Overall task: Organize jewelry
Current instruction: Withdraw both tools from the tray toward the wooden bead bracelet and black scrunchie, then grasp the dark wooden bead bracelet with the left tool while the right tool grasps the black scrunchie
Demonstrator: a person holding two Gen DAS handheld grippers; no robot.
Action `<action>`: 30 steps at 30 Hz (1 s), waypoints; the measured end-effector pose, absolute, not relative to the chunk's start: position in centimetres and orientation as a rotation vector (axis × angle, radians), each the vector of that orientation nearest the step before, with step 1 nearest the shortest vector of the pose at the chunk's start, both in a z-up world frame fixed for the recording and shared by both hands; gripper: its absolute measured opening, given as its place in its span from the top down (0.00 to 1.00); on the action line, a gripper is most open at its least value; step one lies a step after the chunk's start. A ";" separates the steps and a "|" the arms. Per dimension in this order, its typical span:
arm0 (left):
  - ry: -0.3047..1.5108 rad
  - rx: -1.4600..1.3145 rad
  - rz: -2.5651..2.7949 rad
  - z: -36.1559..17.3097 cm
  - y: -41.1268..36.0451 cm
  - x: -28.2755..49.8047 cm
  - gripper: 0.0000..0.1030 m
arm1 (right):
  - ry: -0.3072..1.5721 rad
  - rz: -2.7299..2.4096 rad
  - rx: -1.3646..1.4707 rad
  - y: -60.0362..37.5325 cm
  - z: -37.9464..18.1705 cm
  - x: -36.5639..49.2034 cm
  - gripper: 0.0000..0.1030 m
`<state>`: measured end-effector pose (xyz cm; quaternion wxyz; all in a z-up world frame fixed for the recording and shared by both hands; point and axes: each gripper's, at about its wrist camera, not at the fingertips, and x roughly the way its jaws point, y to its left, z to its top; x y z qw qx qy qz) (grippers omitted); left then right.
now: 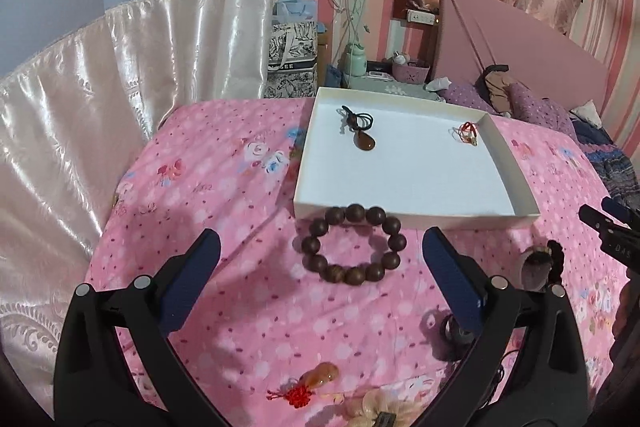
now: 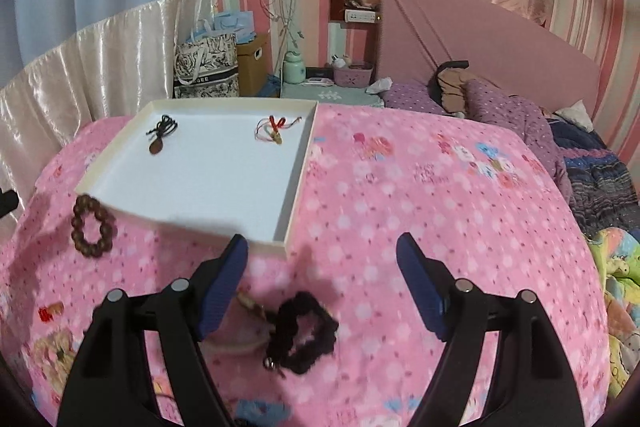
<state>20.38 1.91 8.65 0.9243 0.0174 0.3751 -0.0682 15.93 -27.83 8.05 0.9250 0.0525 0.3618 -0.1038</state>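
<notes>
A white shallow box [image 1: 416, 217] [image 2: 296, 187] lies on the pink bedspread. In it are a brown pendant on a black cord [image 1: 362, 137] [image 2: 160, 137] and a red string charm [image 1: 467, 131] [image 2: 274, 131]. A brown wooden bead bracelet [image 1: 352, 245] [image 2: 93, 221] lies just in front of the box. My left gripper [image 1: 322, 251] is open, its fingers either side of the bracelet, above it. My right gripper [image 2: 322, 247] is open above a dark fuzzy bracelet [image 2: 300, 335] [image 1: 556, 259]. An orange charm with a red knot [image 1: 316, 381] lies near me.
The bed is covered with a pink floral spread [image 2: 440, 207]. Pillows and clothes [image 2: 500, 99] lie at the headboard. A satin curtain [image 1: 100, 87] hangs on the left. A nightstand with a green bottle [image 2: 294, 67] and bags [image 2: 208, 67] stand behind the bed.
</notes>
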 end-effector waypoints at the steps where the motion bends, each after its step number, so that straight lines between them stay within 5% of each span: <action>1: 0.769 0.038 -0.133 8.5 1.9 20.2 0.03 | 0.737 -0.217 0.105 -27.7 8.0 15.7 0.25; 23: 0.857 0.049 -0.097 1.1 0.9 22.7 0.03 | 0.818 -0.208 0.099 -26.2 2.3 14.6 0.27; 30: 0.860 0.056 -0.082 0.3 0.8 24.1 0.03 | 0.851 -0.189 0.097 -26.0 1.4 15.0 0.48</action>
